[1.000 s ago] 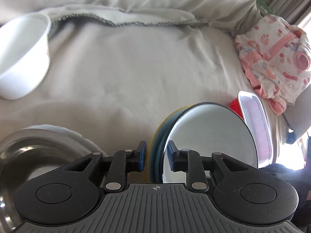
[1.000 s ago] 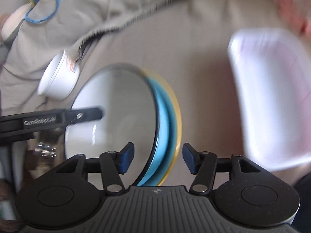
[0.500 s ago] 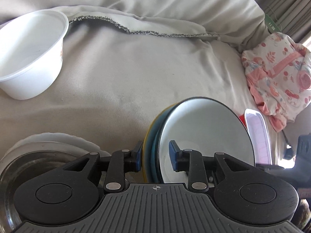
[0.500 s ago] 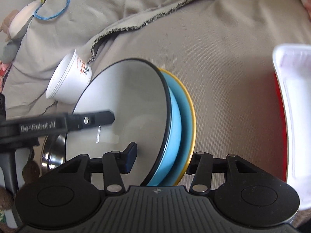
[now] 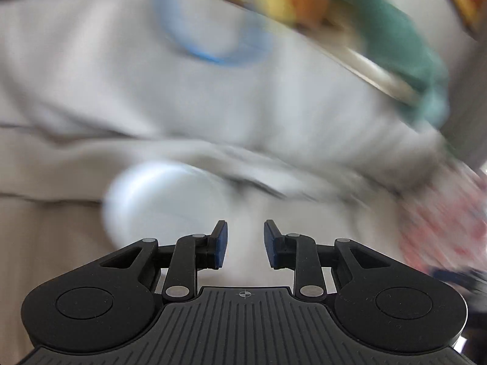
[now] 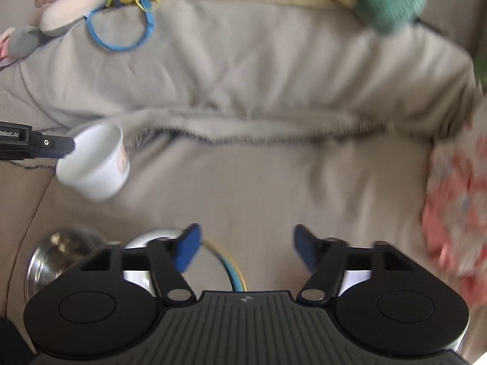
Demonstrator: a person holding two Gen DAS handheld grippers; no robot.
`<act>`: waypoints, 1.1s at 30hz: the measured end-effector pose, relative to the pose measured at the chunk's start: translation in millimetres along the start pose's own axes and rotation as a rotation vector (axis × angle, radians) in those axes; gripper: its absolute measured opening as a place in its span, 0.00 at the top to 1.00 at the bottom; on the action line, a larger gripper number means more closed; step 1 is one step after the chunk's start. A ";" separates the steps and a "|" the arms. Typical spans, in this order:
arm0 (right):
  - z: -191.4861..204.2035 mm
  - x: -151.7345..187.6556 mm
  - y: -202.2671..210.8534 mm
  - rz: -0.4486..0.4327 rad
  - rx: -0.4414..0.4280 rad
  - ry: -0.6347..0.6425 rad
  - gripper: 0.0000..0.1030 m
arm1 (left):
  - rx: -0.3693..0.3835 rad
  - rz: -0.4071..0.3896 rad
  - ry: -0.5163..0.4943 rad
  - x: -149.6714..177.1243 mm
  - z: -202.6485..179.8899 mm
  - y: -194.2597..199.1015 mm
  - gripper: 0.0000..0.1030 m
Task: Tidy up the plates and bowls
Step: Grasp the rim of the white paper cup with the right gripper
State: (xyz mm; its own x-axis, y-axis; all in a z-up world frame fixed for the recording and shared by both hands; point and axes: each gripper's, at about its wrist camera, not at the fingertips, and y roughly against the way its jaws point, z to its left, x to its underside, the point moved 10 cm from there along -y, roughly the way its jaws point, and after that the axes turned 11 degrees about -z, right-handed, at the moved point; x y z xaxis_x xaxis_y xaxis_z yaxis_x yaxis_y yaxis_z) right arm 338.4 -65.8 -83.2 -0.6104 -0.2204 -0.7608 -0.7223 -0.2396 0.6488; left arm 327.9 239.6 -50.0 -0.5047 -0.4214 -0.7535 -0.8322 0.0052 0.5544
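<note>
My left gripper (image 5: 245,240) is open and empty; its view is blurred. A white plastic bowl (image 5: 161,200) lies just ahead and left of its fingers. In the right wrist view my right gripper (image 6: 246,243) is open and empty above the sofa seat. The stack of plates (image 6: 225,261) with blue and yellow rims lies flat under it, mostly hidden by the gripper body. The white bowl (image 6: 97,167) lies tilted at the left, with the left gripper's finger (image 6: 45,144) touching or close to its rim. A steel bowl (image 6: 64,252) sits at the lower left.
The grey sofa seat (image 6: 258,182) and back cushion (image 6: 243,70) fill the view. Soft toys and a blue ring (image 6: 121,30) lie at the top left. A pink patterned cloth (image 6: 456,200) lies at the right, a green cloth (image 6: 386,0) on top.
Both grippers have let go of the plate stack and lifted away. The stack now lies flat on the seat. The left gripper has swung toward the white bowl.
</note>
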 end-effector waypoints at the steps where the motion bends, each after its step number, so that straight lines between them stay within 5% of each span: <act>1: 7.1 -9.5 -8.1 0.016 0.004 0.015 0.24 | -0.073 0.001 0.036 1.2 23.2 -5.5 0.71; 4: 34.4 -20.0 -39.8 0.105 -0.022 -0.010 0.24 | -0.146 0.038 0.110 10.6 66.9 -20.8 0.71; 7: 77.8 -25.5 -66.5 0.155 -0.101 -0.084 0.24 | -0.101 0.067 0.198 14.4 82.8 -30.2 0.71; 10: 119.1 -34.0 -85.7 0.134 -0.172 -0.118 0.24 | -0.107 0.048 0.262 11.5 97.8 -34.6 0.71; 14: 154.5 -39.9 -130.7 0.135 -0.134 -0.093 0.24 | -0.106 0.069 0.310 19.1 109.7 -48.8 0.71; 20: 187.8 -34.8 -188.8 0.182 -0.107 -0.096 0.61 | -0.056 0.108 0.275 29.3 95.7 -63.3 0.75; 22: 192.1 -25.4 -193.7 0.225 -0.124 -0.102 0.78 | -0.032 0.149 0.273 32.4 88.4 -59.0 0.77; 29: 159.5 -9.2 -150.5 0.261 -0.157 -0.007 0.79 | 0.144 0.243 0.112 41.3 38.8 -29.5 0.76; 33: 138.3 1.8 -137.0 0.286 -0.158 0.002 0.79 | 0.081 0.324 0.102 67.1 40.9 -52.5 0.78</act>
State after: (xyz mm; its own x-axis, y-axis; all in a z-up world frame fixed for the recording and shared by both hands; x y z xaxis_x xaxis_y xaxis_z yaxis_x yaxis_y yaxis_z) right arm 391.2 97.4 -175.3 -0.7808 -0.3013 -0.5474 -0.4622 -0.3111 0.8304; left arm 328.4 248.1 -144.2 -0.7237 -0.4742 -0.5014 -0.6500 0.2242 0.7261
